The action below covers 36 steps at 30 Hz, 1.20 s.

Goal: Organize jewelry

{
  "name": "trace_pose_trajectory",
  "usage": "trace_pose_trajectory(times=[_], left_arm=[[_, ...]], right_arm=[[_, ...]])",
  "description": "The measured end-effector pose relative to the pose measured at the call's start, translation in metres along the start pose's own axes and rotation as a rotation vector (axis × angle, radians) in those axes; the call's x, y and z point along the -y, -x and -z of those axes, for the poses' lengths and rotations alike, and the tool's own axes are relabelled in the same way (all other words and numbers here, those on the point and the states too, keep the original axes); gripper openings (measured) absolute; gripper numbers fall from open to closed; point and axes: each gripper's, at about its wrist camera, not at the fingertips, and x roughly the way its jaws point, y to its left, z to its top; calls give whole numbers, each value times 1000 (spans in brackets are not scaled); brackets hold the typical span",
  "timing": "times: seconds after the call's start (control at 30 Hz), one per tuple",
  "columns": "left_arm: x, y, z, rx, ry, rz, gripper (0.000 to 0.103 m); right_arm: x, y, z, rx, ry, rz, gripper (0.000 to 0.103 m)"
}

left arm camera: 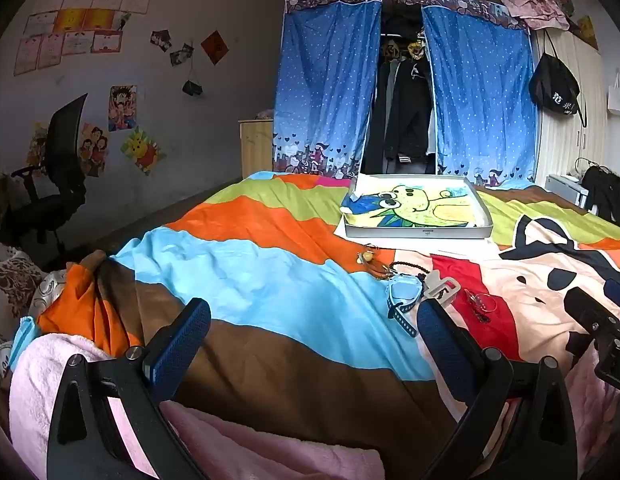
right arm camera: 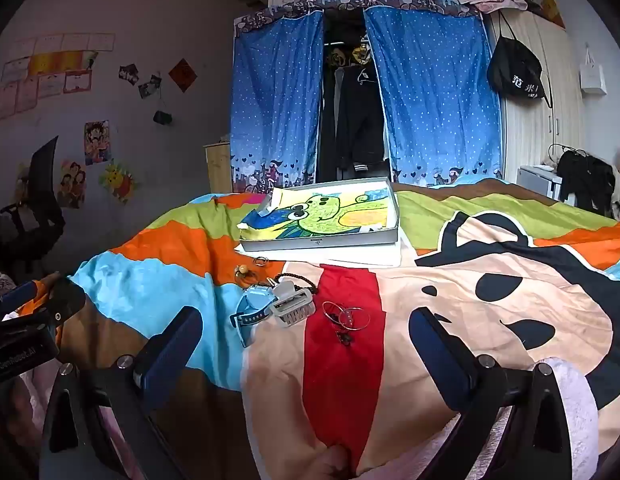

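Both jaws spread wide, nothing gripped: left gripper (left arm camera: 314, 332) and right gripper (right arm camera: 306, 340) poised low over the quilt (right arm camera: 450, 300), likely lining up a first pick. Jewelry clustered at twelve o'clock, short of the shallow grey tray (right arm camera: 390, 236): thin wire hoops (right arm camera: 350, 316), dark bead bracelet (right arm camera: 298, 278), ribbed plastic hair claw (right arm camera: 292, 304), rubbery blue watch (right arm camera: 250, 308). Soft, wrinkled cloth underneath.

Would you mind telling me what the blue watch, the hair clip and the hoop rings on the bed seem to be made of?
The blue watch looks like matte rubber or silicone: its perforated strap bends. The hair clip looks like glossy pale plastic with moulded teeth. The hoop rings appear to be thin shiny metal wire, though that is uncertain.
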Motion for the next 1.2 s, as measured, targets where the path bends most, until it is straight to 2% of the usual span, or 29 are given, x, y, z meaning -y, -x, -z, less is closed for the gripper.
trace_pose_trajectory(times=[1.2], left_arm=[[1,-1,1,-2,-3,0,101]], right_arm=[[1,0,1,0,-6,-3,103]])
